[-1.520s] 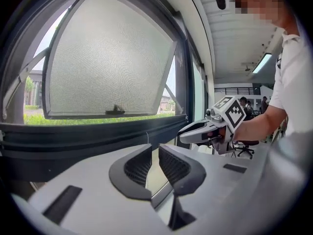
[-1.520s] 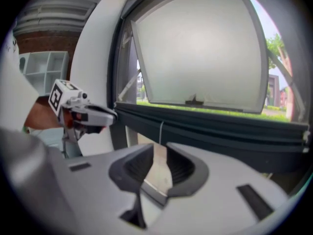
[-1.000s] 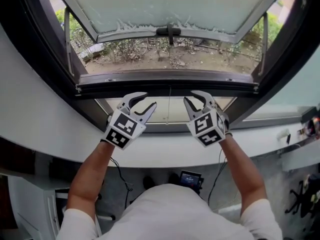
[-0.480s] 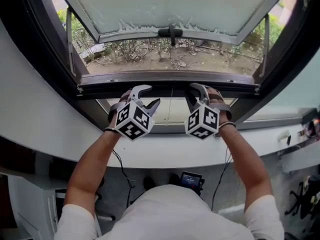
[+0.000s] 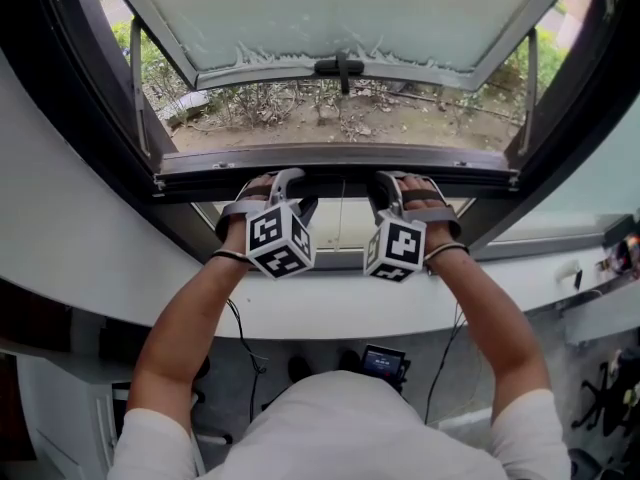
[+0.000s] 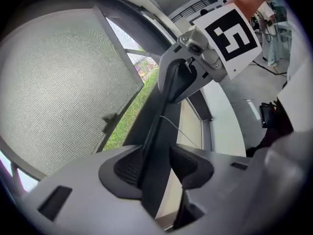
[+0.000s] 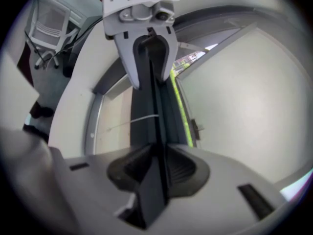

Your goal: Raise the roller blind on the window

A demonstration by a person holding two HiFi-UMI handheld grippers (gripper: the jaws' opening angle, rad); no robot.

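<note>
A dark horizontal bar (image 5: 340, 175) crosses the window above a beige blind panel (image 5: 340, 223), and a thin cord (image 5: 339, 213) hangs down from it. My left gripper (image 5: 290, 182) straddles the bar left of centre. In the left gripper view the bar (image 6: 157, 126) lies against one pad with a slit beside the other. My right gripper (image 5: 388, 182) straddles it right of centre, and in its own view the bar (image 7: 154, 116) nearly fills the gap between the jaws. Both pairs of jaws have just been opening, and both are open around the bar.
Above the bar the frosted window sash (image 5: 340, 18) is swung outward, with its handle (image 5: 340, 66) in the middle, and plants and soil lie outside. A white sill (image 5: 330, 313) curves below the grippers. Cables and a small device (image 5: 382, 360) lie on the floor.
Both grippers have moved up from in front of the beige panel to the dark bar and rolled, so the marker cubes now face the head camera. Their jaws now reach around the bar.
</note>
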